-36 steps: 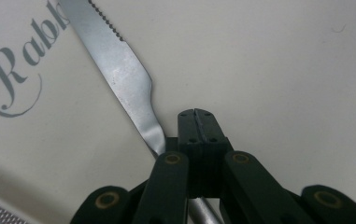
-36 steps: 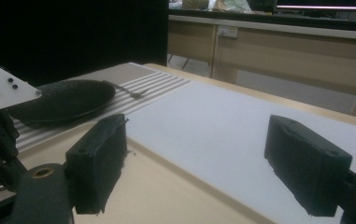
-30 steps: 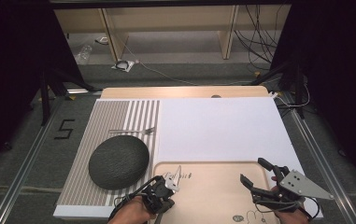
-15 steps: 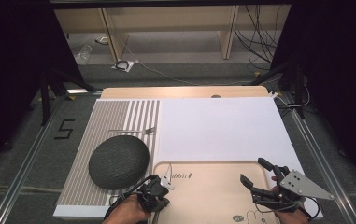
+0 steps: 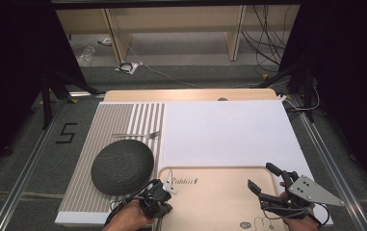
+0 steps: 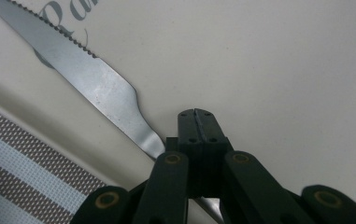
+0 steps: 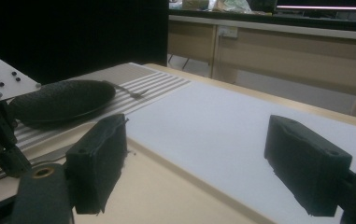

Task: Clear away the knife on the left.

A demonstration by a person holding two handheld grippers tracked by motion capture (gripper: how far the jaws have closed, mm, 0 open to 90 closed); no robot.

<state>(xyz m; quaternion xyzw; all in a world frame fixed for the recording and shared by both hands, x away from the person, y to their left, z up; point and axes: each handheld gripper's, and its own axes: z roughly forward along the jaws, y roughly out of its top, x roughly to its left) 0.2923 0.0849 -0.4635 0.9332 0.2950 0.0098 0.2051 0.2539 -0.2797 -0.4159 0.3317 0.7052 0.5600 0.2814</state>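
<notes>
Left gripper [image 5: 158, 195]: low at the 7 o'clock part of the table, over the tray's near left corner; its black jaws are pressed flat together with nothing between the tips, as the left gripper view [image 6: 198, 122] makes plain.
Knife [image 6: 91, 88]: lies flat on the tray along its left rim, serrated blade running away toward 11 o'clock in the left gripper view; the handle end passes under the closed jaws, and I cannot tell whether they touch it. From above, its pale blade [image 5: 170, 185] shows just past the gripper's tip.
Right gripper [image 5: 268, 184]: hovers over the tray's 4 o'clock corner, jaws spread wide and empty; its two pads [image 7: 96, 158] stand well apart in the right gripper view.
Tray [image 5: 215, 202]: pale wood, at the near edge of the table, 6 o'clock.
Dark bowl [image 5: 122, 166]: upside down on the striped mat, just beside the tray at its 9 o'clock.
Fork [image 5: 135, 135]: on the striped mat [image 5: 113, 120], beyond the bowl at 12 o'clock from it.
White sheet [image 5: 227, 132]: covers the table's right half, touching the tray's far rim.
</notes>
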